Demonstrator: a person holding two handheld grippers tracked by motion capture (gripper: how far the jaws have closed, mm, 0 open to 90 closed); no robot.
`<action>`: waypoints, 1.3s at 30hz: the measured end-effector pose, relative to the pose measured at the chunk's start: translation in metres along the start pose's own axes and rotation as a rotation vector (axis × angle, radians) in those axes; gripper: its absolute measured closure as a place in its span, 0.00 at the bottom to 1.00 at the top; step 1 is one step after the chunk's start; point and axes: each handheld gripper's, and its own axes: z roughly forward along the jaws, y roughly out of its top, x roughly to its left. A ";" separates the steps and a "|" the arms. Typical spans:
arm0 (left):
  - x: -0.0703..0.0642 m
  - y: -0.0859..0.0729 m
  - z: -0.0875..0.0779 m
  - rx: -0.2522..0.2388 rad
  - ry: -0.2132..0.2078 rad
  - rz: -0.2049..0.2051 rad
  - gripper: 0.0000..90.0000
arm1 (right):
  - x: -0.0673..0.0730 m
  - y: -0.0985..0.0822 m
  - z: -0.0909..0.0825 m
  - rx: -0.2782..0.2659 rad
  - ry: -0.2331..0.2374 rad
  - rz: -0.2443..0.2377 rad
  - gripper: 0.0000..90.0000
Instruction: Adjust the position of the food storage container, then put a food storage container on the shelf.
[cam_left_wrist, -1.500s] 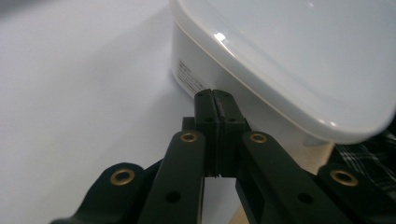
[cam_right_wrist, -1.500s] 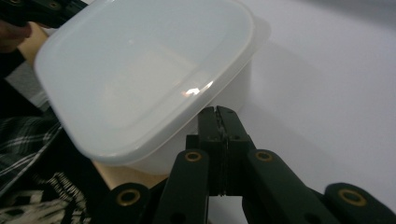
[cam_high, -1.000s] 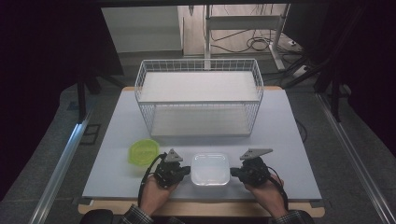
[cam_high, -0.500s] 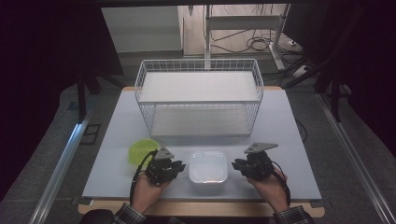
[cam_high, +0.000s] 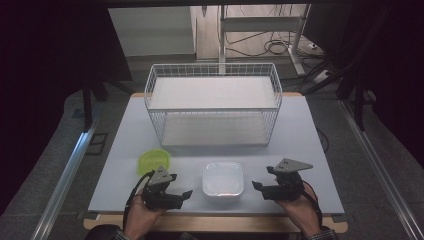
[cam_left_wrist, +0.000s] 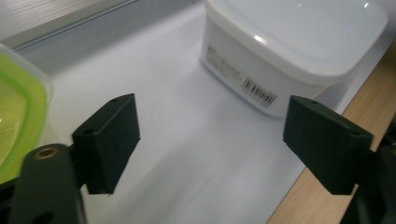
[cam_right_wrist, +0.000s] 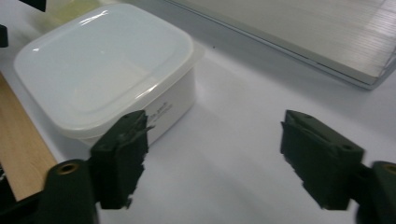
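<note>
A white lidded container (cam_high: 223, 178) sits on the counter (cam_high: 310, 135), just in front of a wire basket (cam_high: 214, 102); the left gripper (cam_high: 181, 192) rests left of the container, the right gripper (cam_high: 260, 183) right of it; both have just been opening, jaws apart, nothing between them; a green bowl (cam_high: 153, 160) lies left of the container.

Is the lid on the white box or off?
On. The white box has its lid sitting flat across the top, edges overhanging all round in both gripper views. Whether it is snapped tight cannot be told.
</note>
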 end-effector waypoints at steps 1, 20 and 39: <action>0.001 -0.001 0.000 -0.004 -0.004 -0.006 0.17 | 0.001 -0.001 0.000 0.007 -0.002 0.001 0.20; -0.004 0.010 0.012 -0.009 -0.078 -0.012 0.06 | 0.000 -0.003 0.003 -0.011 0.017 0.020 0.11; -0.003 0.039 0.022 -0.010 -0.113 -0.014 0.13 | 0.011 0.013 0.010 0.040 0.107 0.085 0.18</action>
